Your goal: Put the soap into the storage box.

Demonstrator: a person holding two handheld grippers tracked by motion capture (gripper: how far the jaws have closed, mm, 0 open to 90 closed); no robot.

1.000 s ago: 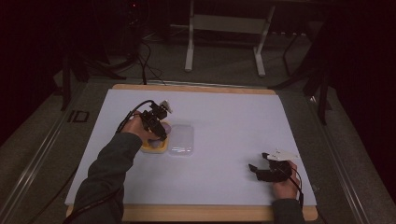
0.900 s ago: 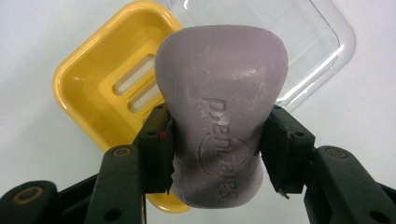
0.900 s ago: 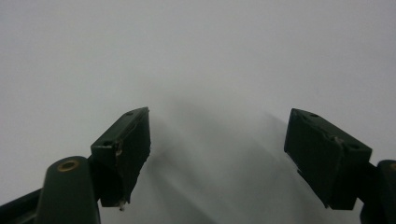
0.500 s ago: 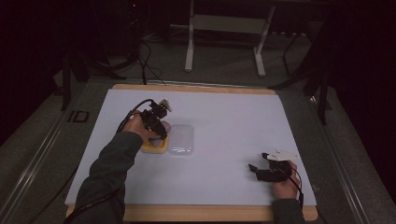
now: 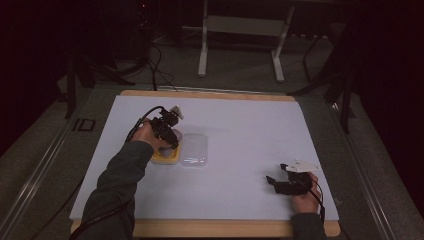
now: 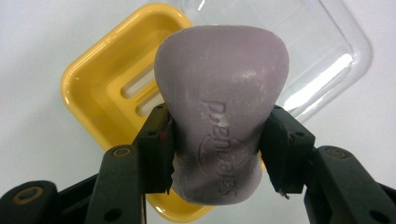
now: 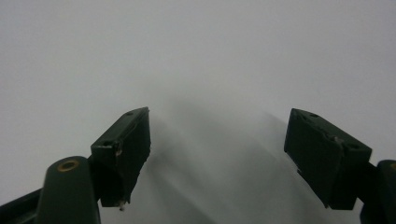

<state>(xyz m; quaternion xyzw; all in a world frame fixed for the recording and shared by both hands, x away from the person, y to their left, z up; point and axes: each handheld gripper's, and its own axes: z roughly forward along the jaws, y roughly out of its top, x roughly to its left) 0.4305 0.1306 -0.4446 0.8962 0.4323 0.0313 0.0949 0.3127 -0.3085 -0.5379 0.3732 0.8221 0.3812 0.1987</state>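
Soap bar gripped above the yellow dish

The left gripper [image 6: 217,149] holds a purple soap bar [image 6: 222,107] by its narrow waist, fingers [image 6: 156,151] clamped on both sides, over the yellow soap dish [image 6: 100,88] beside a clear lid [image 6: 327,56] on the tabletop [image 5: 250,125]. Its long axis runs away from the camera, wide end foremost. The waxy, curved sides could let it slide or twist askew. The right gripper [image 7: 217,158] rests wide, holding nothing
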